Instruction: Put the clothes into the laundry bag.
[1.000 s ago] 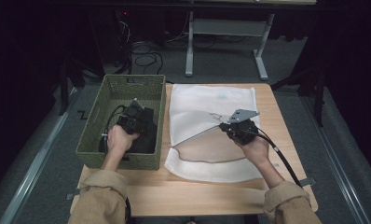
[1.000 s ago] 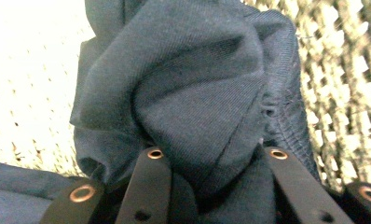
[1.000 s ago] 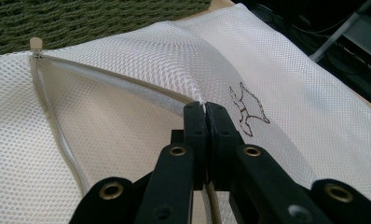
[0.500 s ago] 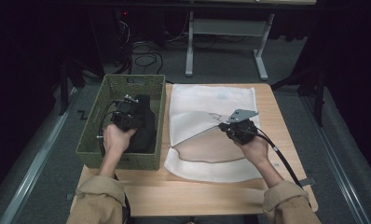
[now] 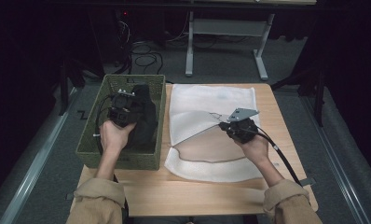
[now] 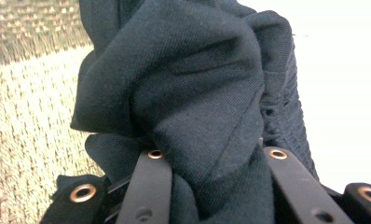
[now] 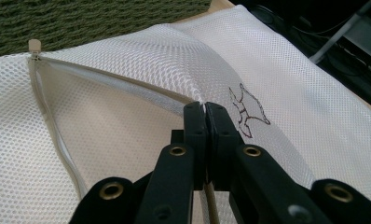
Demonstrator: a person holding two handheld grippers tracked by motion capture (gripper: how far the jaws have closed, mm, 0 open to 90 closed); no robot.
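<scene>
overhead first, high view: one dark garment [image 5: 144,119], navy-black knit, bunched and hanging in folds over one green woven basket [image 5: 127,156] at the left end of the wooden counter [image 5: 193,196]. the left hand-held gripper [image 5: 123,109] is clamped on the garment's upper part, above the basket's inside. beside the basket lies one white mesh laundry bag [image 5: 211,100], flat on the counter, its mouth pulled open into a wide gap. the right hand-held gripper [image 5: 228,125] sits at the bag's upper lip, a grey three-cornered plate on top of it. two hands, two tan sleeves.

left gripper view: garment [image 6: 188,93] close up, fine ribbed jersey, soft creases, a wad of it pinched between the two black jaws. basket weave [image 6: 30,107] behind on the left, white bag on the right.

right gripper view: jaws pressed together on the zip edge of the mesh bag [image 7: 141,51], lifting that lip off the lower layer. one zip pull [image 7: 34,45] at the far end of the opening; one small dark outline drawing [image 7: 247,112] on the mesh. basket wall [image 7: 81,18] beyond.
</scene>
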